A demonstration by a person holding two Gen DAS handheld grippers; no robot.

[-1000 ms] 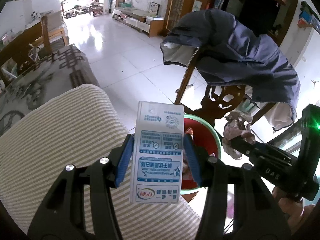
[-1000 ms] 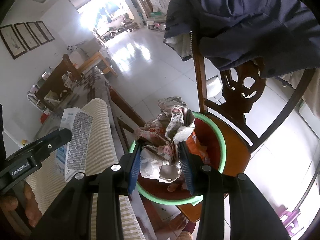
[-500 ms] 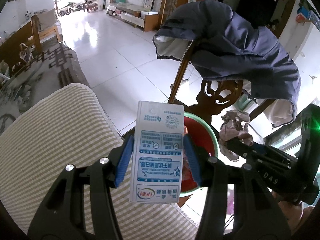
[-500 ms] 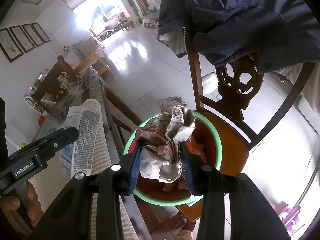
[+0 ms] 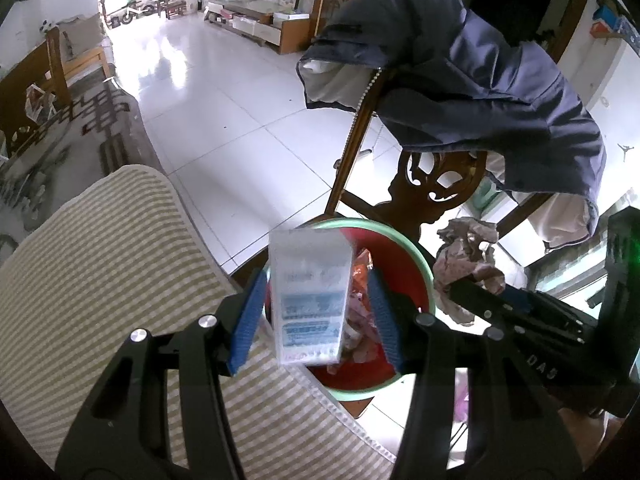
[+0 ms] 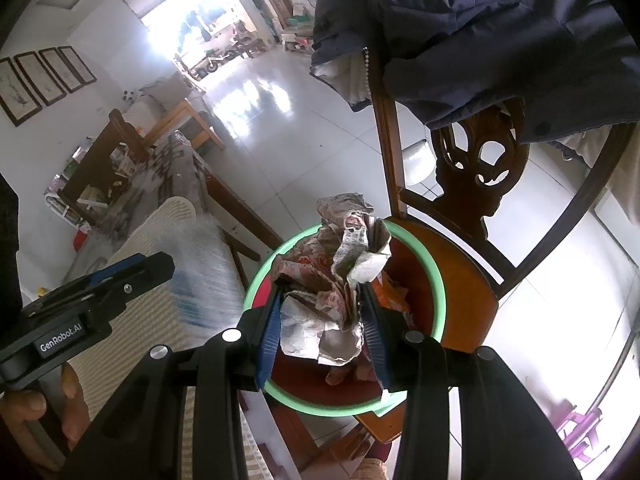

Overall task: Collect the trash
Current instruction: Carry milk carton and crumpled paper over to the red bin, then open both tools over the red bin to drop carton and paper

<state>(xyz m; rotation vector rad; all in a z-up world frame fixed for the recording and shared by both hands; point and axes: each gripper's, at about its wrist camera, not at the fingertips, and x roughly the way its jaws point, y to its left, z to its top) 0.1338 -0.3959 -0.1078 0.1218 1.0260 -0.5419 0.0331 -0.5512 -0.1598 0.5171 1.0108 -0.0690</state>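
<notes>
Carton [image 5: 308, 296]: white and blue, upright and blurred, between the left gripper's jaws, over the near edge of the basin; its print cannot be read.
Left gripper [image 5: 316, 280]: jaws part open; a gap shows on each side of the carton, wider on the right, so the blue pads [image 5: 250, 320] do not press on it.
Paper wad [image 6: 332, 264]: crumpled printed paper, held above the basin's middle and sticking up past the fingertips.
Right gripper [image 6: 322, 292]: jaws narrowed and clamped on the paper wad, pointing down into the basin.
Basin [image 6: 438, 280]: red inside with a green rim, standing on the chair seat; it holds an orange wrapper [image 5: 360, 268] and other scraps.
Chair [image 6: 472, 184]: dark carved wood, just beyond the basin.
Jacket [image 6: 480, 32]: navy, draped over the chair's back.
Cushion [image 5: 120, 260]: striped beige and white, under the left gripper, just beside the basin.
Hand [image 6: 60, 412]: grips the left gripper's handle at the lower left of the right wrist view.
</notes>
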